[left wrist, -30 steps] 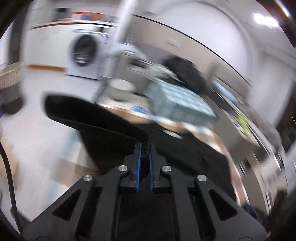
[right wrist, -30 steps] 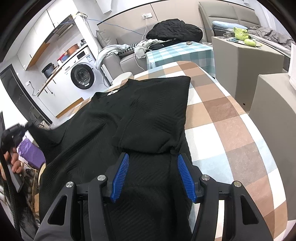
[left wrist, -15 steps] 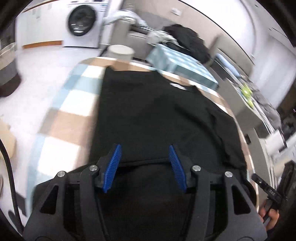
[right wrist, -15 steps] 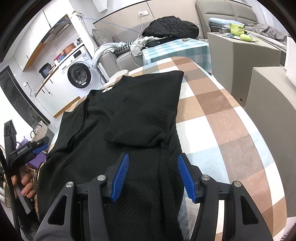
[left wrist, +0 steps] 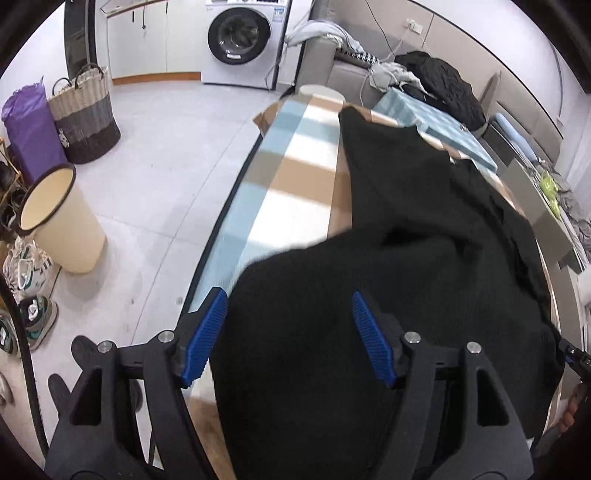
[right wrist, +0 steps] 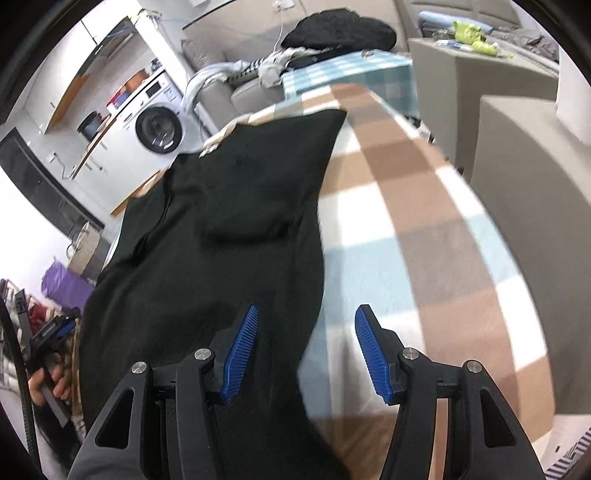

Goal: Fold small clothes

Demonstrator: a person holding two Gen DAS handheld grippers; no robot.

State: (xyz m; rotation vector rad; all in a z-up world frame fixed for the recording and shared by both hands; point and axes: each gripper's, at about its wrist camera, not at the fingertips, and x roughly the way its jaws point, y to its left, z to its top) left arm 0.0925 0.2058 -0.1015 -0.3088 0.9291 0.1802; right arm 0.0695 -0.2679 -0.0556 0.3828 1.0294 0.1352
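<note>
Hovering over the near end of the desk (left wrist: 295, 177), the left hand-held gripper (left wrist: 290, 334) has its blue pads spread wide; the jaws have just been opening, and a raised fold of the black garment (left wrist: 424, 236) bulges up between them without either pad pressing on it. The left pad hangs just over the desk's left edge, and the right pad sits above the cloth. The right hand-held gripper (right wrist: 304, 350) also stands open, gripping nothing: its left pad is over the garment's right border near the desk's near edge, and its right pad is over bare checked tablecloth.

The black garment (right wrist: 221, 229) lies lengthwise down the desk, from the near edge toward the far end, nearer the left edge. One folded-in panel rests on its middle. In the left wrist view a strip of checked cloth shows bare between the garment and the left edge in the far half. In the right wrist view a broad bare band runs along the whole right side.

Beyond the left edge the floor is open up to a cream bin (left wrist: 59, 225), a woven basket (left wrist: 85, 118) and a washing machine (left wrist: 240, 37). Beyond the right edge grey boxes (right wrist: 524, 184) stand close. Past the far end a second checked surface (right wrist: 351, 70) carries a dark heap of clothes (right wrist: 340, 29).
</note>
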